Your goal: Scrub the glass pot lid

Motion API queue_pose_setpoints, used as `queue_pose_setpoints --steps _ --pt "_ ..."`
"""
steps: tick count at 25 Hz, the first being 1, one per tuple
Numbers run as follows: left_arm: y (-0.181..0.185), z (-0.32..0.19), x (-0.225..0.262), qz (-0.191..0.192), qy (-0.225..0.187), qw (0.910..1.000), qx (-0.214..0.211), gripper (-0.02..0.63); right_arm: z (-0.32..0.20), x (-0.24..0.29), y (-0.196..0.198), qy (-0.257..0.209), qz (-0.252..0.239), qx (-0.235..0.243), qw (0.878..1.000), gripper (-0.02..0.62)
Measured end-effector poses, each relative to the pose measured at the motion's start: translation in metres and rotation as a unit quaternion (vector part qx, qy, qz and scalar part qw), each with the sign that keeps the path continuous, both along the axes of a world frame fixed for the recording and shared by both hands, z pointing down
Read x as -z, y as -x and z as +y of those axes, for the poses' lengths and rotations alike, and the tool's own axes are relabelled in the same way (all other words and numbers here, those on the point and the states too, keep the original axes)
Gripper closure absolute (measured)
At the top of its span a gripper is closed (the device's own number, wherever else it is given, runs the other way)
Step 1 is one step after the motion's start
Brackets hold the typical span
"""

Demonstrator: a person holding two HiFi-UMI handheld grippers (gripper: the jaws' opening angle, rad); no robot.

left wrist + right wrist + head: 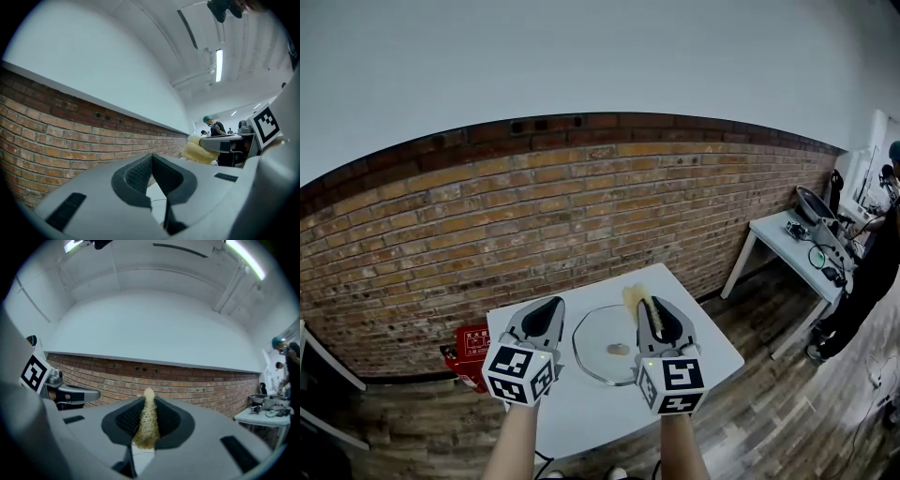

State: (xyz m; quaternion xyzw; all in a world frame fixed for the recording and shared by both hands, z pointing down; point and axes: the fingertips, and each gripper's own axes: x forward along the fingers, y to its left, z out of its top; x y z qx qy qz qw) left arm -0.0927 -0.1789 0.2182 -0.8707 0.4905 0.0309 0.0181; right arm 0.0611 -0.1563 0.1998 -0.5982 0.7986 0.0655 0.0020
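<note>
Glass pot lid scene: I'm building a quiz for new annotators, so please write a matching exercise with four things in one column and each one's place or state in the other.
Things:
1. glass pot lid
2. yellow scrubber
3. left gripper
4. red box

Places or states:
A. on the floor, left of the table
B. lying flat on the white table
C. jaws shut, nothing between them
D. clamped in the right gripper

Pairs: 1-B, 2-D, 3-C, 4-A
</note>
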Motion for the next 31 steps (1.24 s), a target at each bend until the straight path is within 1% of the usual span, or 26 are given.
queue_pose_setpoints --steps 6,20,31 --pt "-0.001 -0.003 -0.002 0.001 0.000 1.0000 -0.004 0.597 -0.001 -0.004 0.001 0.002 -0.003 -0.006 1.000 0.535" --pt "0.001 -0.006 -0.006 0.002 0.002 1.0000 0.000 0.597 -0.007 -0.013 0.007 0.017 -0.001 -0.001 1.000 0.537" --pt "-0.001 -0.009 -0.009 0.004 0.004 1.0000 -0.006 0.597 -0.010 -0.017 0.003 0.019 0.000 -0.009 1.000 0.537"
